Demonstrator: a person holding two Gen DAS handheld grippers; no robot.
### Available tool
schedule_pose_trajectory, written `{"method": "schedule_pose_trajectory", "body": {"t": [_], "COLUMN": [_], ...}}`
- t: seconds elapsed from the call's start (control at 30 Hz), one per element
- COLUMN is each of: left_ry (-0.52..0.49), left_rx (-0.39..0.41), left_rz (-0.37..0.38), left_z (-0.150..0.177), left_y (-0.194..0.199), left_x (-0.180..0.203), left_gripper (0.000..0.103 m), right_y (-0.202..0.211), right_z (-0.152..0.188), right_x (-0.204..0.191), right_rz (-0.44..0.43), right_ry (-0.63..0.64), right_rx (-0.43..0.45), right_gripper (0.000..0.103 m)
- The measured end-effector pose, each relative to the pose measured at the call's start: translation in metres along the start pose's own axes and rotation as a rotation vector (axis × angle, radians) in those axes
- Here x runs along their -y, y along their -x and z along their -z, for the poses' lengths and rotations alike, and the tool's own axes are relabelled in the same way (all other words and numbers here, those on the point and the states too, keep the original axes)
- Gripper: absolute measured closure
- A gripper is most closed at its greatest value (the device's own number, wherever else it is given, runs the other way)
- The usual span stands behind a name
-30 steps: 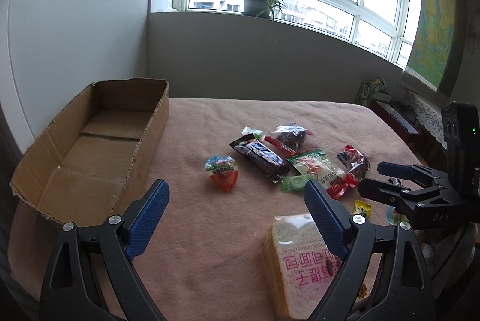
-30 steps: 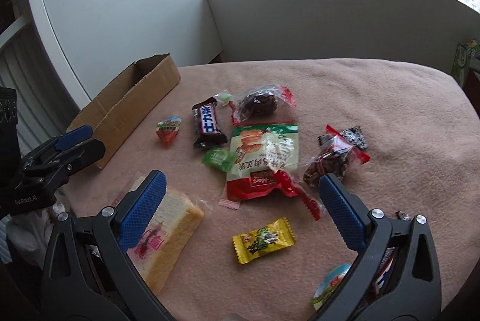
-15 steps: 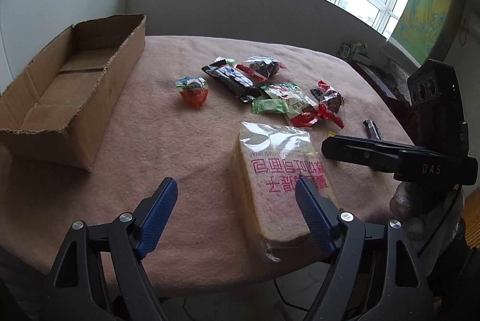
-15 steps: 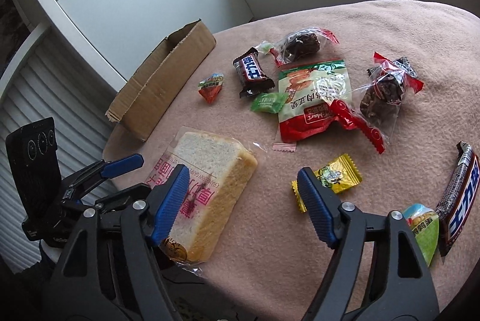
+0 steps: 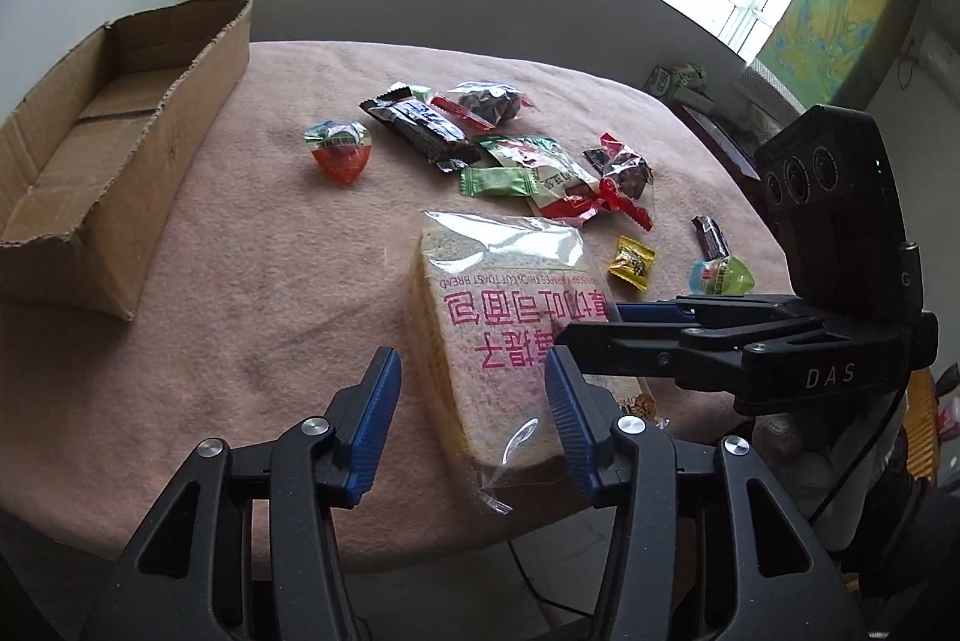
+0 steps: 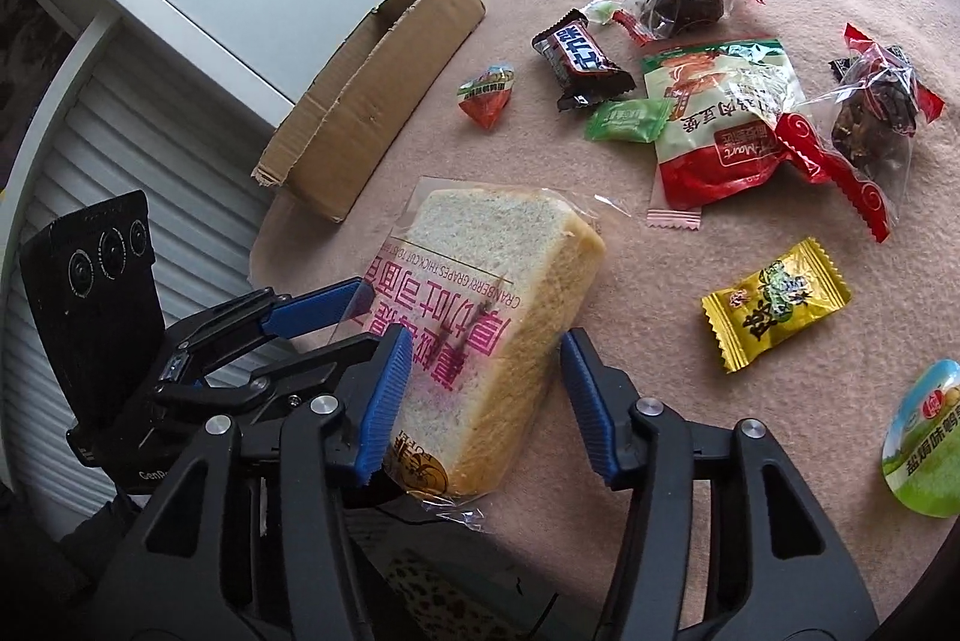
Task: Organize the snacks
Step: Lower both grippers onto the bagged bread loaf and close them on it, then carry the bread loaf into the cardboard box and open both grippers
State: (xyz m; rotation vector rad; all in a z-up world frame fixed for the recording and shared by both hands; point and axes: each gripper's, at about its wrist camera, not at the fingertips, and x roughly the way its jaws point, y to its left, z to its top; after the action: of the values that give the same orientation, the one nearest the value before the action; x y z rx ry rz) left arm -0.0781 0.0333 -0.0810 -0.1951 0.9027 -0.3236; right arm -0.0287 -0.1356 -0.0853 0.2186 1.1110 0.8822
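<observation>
Nearest, the left gripper (image 5: 468, 416) and the right gripper (image 6: 486, 395) both straddle the clear-wrapped slab of sliced toast bread (image 6: 498, 317) at the near edge of the pink blanket-covered table (image 5: 252, 317), their 2 blue-padded jaws each spread, not visibly pinching. Beyond lie a yellow candy wrapper (image 6: 777, 302), a red-and-green snack pouch (image 6: 720, 119) and a dark chocolate bar (image 6: 579, 59). Farthest left sits the open brown cardboard box (image 5: 114, 125).

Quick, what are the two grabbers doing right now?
Left gripper: open, around the bread, not squeezing.
Right gripper: open, around the bread too.
</observation>
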Motion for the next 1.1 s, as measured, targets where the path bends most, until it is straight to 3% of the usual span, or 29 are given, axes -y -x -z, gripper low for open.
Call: {"method": "schedule_pose_trajectory", "body": {"t": [0.43, 0.6, 0.7, 1.1], "left_ry": [0.035, 0.015, -0.001, 0.001], "left_rx": [-0.008, 0.006, 0.01, 0.105], "left_rz": [0.053, 0.039, 0.035, 0.022], "left_z": [0.002, 0.003, -0.001, -0.022], "left_y": [-0.004, -0.004, -0.004, 0.019], "left_x": [0.0, 0.004, 0.008, -0.005], "left_gripper": [0.059, 0.059, 0.059, 0.06], "right_y": [0.004, 0.001, 0.005, 0.009], "right_z": [0.0, 0.001, -0.001, -0.029], "right_x": [0.004, 0.013, 0.008, -0.022], "right_rz": [-0.009, -0.045, -0.015, 0.004], "right_ry": [-0.047, -0.08, -0.071, -0.04], "right_rx": [0.01, 0.023, 0.032, 0.096], "right_gripper": [0.058, 0.057, 0.057, 0.057]}}
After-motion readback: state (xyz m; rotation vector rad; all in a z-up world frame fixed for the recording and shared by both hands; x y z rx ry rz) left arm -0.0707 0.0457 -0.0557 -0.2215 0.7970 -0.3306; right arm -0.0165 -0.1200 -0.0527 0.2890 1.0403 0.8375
